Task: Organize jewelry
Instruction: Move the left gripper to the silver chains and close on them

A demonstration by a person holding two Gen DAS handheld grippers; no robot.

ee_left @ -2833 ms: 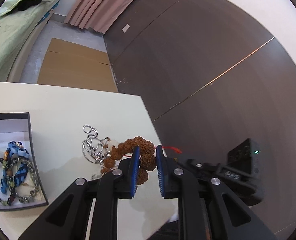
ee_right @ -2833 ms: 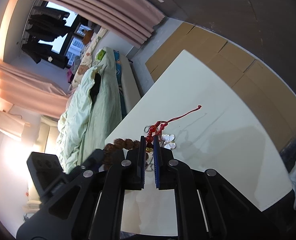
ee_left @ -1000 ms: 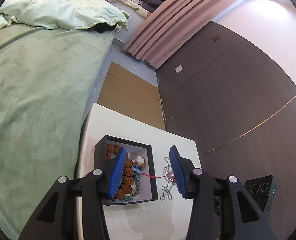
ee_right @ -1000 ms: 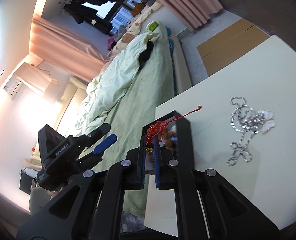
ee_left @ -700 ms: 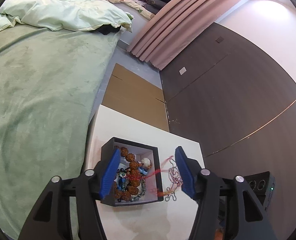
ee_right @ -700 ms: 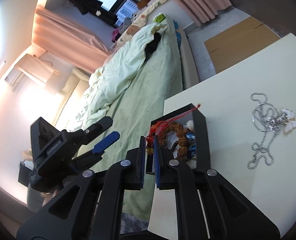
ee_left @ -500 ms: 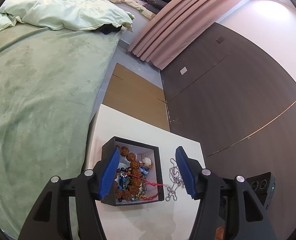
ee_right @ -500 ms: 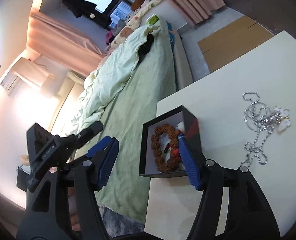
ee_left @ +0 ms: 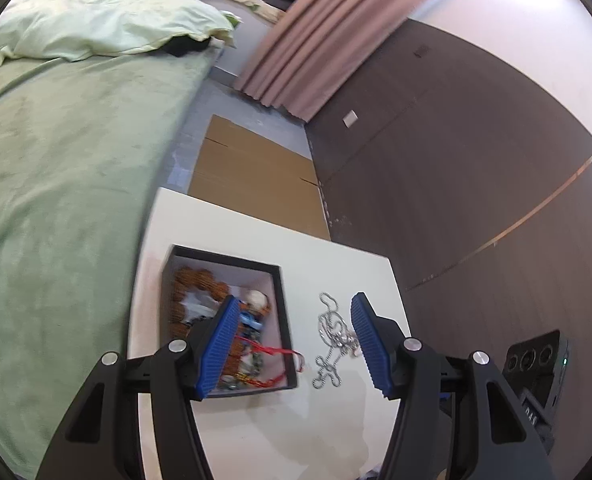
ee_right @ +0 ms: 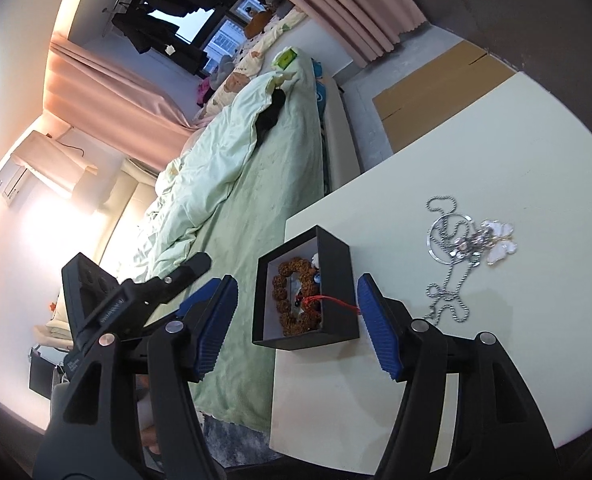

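Observation:
A black jewelry box [ee_left: 287, 336] [ee_right: 338, 280] sits at the white table's edge beside the bed. In it lies a brown bead bracelet [ee_left: 199, 280] [ee_right: 285, 308] with other beads, and its red cord [ee_left: 283, 351] [ee_right: 336, 301] hangs over the box wall. A silver ball chain with a white butterfly pendant [ee_left: 332, 336] [ee_right: 468, 248] lies on the table to the right of the box. My left gripper [ee_left: 291, 344] is open and empty above the box and chain. My right gripper [ee_right: 298, 326] is open and empty above the box.
The white table [ee_left: 255, 240] [ee_right: 516, 152] stands between a green bed [ee_left: 55, 160] [ee_right: 255, 184] and a dark wall [ee_left: 476, 180]. Cardboard [ee_left: 251, 176] lies on the floor beyond it. The left gripper's body [ee_right: 107, 300] shows in the right wrist view.
The bead bracelet went from the table into the box. My right gripper opened and let go of the red cord, which now hangs over the box wall. Both grippers have risen.

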